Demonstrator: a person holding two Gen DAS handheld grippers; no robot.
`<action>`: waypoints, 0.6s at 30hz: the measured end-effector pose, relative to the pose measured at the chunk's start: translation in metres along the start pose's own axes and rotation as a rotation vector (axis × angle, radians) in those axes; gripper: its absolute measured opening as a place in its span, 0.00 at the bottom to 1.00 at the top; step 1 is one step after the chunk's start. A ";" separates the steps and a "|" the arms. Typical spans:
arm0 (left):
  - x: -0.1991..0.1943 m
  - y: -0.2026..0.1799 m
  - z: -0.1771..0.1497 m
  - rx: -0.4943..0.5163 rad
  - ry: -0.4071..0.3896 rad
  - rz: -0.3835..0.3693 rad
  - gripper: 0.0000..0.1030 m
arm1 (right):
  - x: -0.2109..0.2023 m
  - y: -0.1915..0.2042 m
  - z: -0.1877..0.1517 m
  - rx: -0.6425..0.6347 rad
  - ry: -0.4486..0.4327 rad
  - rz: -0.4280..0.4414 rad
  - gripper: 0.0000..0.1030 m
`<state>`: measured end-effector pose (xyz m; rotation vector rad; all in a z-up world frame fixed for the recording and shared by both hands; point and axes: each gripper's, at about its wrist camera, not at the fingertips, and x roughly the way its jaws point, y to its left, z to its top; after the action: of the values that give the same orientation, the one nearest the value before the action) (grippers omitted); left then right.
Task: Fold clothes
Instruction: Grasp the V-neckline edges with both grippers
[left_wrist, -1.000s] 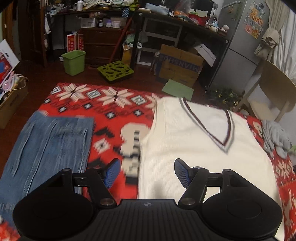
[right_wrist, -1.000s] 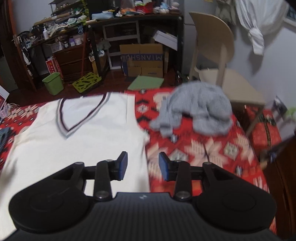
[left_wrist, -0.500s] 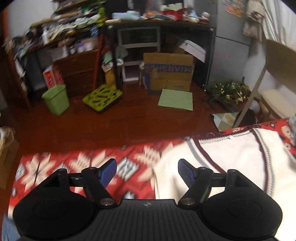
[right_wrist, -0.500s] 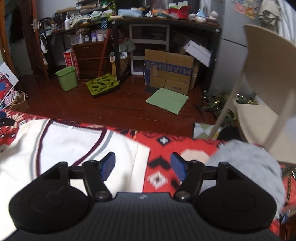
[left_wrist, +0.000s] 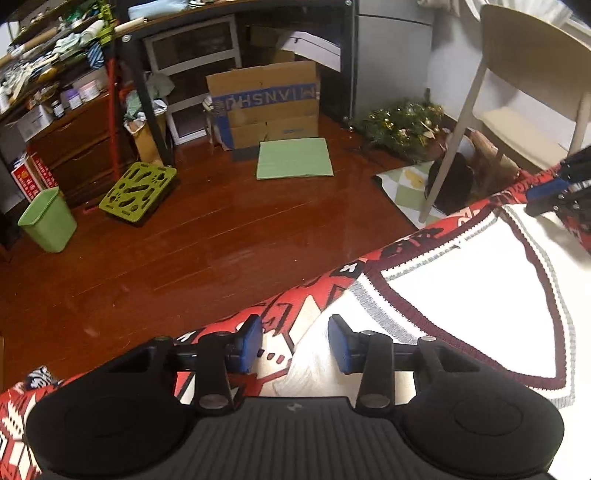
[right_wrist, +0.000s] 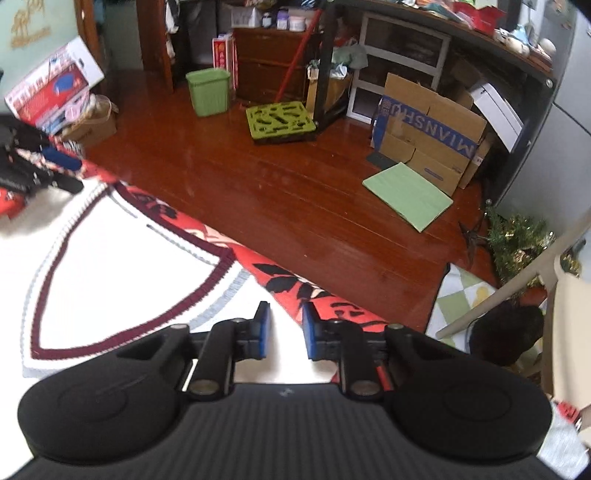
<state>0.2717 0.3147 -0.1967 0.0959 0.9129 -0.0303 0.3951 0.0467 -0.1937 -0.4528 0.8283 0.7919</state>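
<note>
Your cream knitted V-neck vest with maroon trim (left_wrist: 461, 295) lies flat and unfolded at the far edge of the red patterned blanket (left_wrist: 417, 238); every fold remains. Both claws are closing, gripping nothing yet: left gripper (left_wrist: 295, 343) straddles one shoulder, right gripper (right_wrist: 284, 328) the other.

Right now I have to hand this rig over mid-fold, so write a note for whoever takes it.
Left gripper: jaws closing at one shoulder of the cream V-neck knit vest with maroon trim, pads not yet pressing.
Right gripper: jaws closing at the other shoulder, nothing pinched.
The vest lies flat on the red patterned blanket, collar towards the far edge.
Done: nothing folded.
Left: grip both shoulders, fold.
</note>
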 end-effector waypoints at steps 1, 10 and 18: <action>0.001 -0.002 0.000 0.004 -0.001 -0.002 0.38 | 0.001 0.002 -0.001 -0.004 -0.003 0.003 0.19; 0.001 -0.030 -0.001 0.108 -0.004 0.006 0.03 | 0.009 0.025 0.000 -0.055 0.007 0.000 0.03; 0.003 -0.031 0.003 0.087 -0.044 0.081 0.03 | 0.010 0.022 0.000 -0.033 -0.043 -0.084 0.01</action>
<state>0.2737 0.2833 -0.1992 0.2119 0.8629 0.0027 0.3825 0.0655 -0.2027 -0.4950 0.7520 0.7357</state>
